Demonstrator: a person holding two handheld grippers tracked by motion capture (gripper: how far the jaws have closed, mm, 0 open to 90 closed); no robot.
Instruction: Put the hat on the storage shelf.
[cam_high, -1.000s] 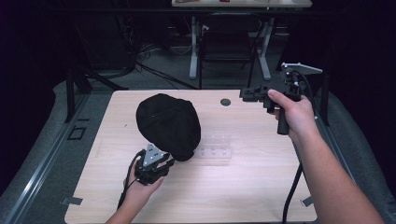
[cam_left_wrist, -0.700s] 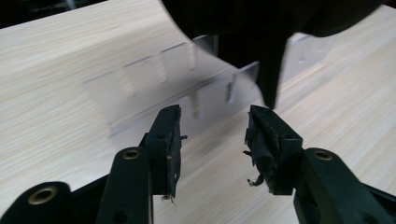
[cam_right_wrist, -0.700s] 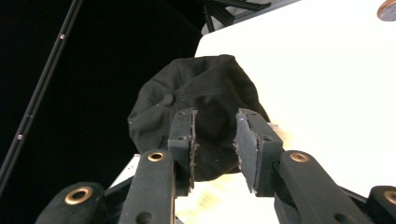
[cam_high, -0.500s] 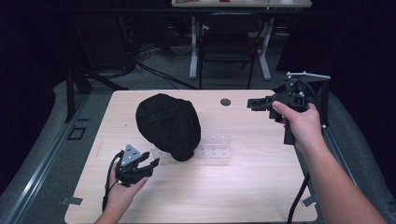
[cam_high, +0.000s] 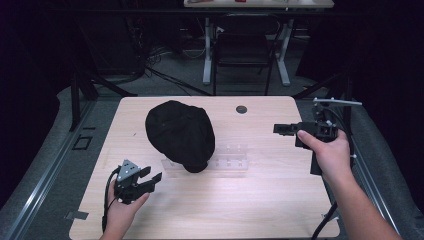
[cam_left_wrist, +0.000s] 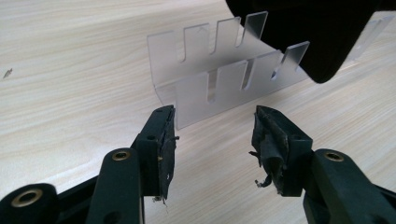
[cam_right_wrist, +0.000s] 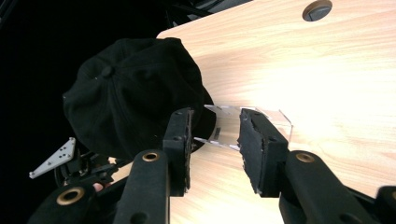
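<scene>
Black cap (cam_high: 180, 134) rests at frame centre on a clear slotted acrylic rack (cam_high: 225, 161), apparently for display. Left hand-held gripper (cam_high: 150, 181), lower left, and right hand-held gripper (cam_high: 280, 129), centre right, have just been opening, empty, above the wooden tabletop (cam_high: 250, 210).

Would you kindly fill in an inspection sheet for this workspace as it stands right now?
Surface: light wooden table, with a round grommet near the far edge.
Job's things: black cap resting over a clear slotted rack; the left end of the rack is uncovered.
Clutter: nothing seen.
Grippers: left tongs open, nothing between the jaws, which have just been opening, apart from the rack. Right tongs open and holding nothing, jaws also just opening, held beside the cap.
Cables: one trails from each gripper; more lie on the floor behind the table.
Surroundings: dark room, grey floor, table legs behind.
</scene>
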